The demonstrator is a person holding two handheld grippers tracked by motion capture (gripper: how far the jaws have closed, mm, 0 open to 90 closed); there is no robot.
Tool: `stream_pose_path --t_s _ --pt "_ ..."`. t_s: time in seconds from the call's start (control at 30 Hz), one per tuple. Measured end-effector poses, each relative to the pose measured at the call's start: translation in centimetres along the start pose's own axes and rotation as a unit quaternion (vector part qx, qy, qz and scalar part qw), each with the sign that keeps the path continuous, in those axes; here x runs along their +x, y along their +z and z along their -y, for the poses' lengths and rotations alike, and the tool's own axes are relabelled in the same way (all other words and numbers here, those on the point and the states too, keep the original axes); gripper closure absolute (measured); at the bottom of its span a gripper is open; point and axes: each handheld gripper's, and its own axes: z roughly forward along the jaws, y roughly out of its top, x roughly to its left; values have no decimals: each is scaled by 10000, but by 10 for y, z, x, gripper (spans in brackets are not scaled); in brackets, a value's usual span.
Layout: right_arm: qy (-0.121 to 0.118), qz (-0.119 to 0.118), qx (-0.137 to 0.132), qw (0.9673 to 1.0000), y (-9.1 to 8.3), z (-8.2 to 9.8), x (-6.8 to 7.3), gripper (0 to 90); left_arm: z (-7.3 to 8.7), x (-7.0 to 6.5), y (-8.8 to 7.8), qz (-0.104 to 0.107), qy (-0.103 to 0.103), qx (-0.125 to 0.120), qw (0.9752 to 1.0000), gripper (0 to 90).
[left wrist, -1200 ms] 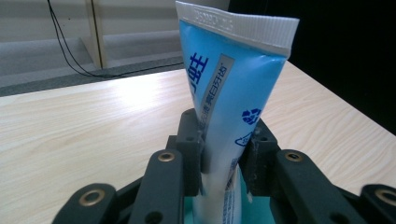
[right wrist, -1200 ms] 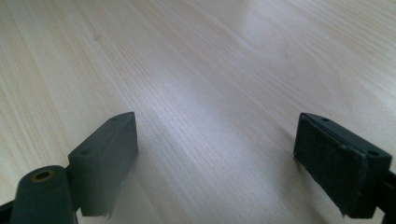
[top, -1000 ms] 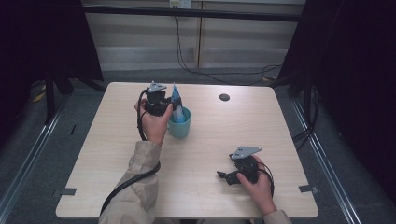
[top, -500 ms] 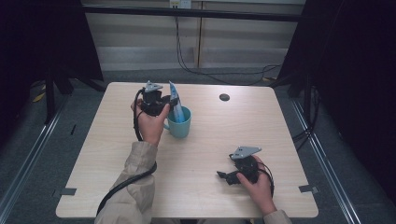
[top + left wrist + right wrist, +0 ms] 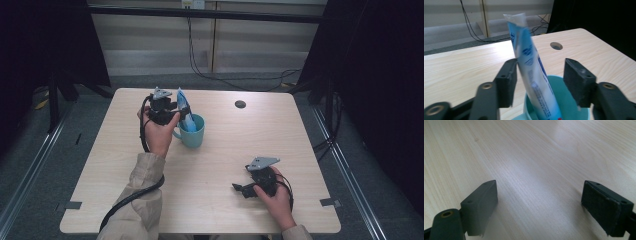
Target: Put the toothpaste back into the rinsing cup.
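Standing in a teal ceramic mug [image 5: 192, 131] with a side handle, a blue-and-white plastic tube [image 5: 183, 108] with a flat crimped end is leaning on the mug's rim, its crimped end pointing up and its lower end sitting inside the mug. In the left gripper view the tube [image 5: 531, 72] is rising out of the mug [image 5: 564, 95] between the two black jaws.

Left gripper [image 5: 172, 111], black, two-jawed: hovering just beside the mug, on its handle side, gripped by the person's left hand [image 5: 157, 134]. Its jaws have just been opening; they are now standing spread, the tube between them, lying close against one pad [image 5: 506, 83] and well clear of the other. Whether that nearer pad is actually touching the tube cannot be told.

Right gripper [image 5: 236, 188], black, with a grey three-cornered plate on top: resting low over the pale wooden table [image 5: 125, 190], well apart from the mug, toward the table's near edge, held by the person's right hand [image 5: 276, 197]. Its jaws are standing wide apart with bare tabletop [image 5: 536, 170] between them.

Small dark round hole [image 5: 240, 104]: sitting in the tabletop beyond the mug, near the far edge.
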Motion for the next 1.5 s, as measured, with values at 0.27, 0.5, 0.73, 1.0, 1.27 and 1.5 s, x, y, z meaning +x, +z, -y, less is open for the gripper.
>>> stream_pose_path --t_s 0.27,0.5,0.73,1.0,1.27,1.5 --pt "6 -9 5 10000 0 0 0 134 1 1 -4 65 58 -25 10000 337" --pt "-27 -26 -3 10000 0 0 0 134 6 0 -8 129 40 233 9996 290" --pt "-46 -41 -13 10000 0 0 0 134 16 3 -17 136 3 269 9995 267" --pt "-45 -54 -9 10000 0 0 1 134 27 5 -26 167 -37 252 9995 259" --pt "-45 -56 -10 10000 0 0 1 134 40 6 -37 266 -47 260 9993 252" --pt "-54 -66 -11 10000 0 0 1 134 46 5 -46 292 -39 239 9993 250"
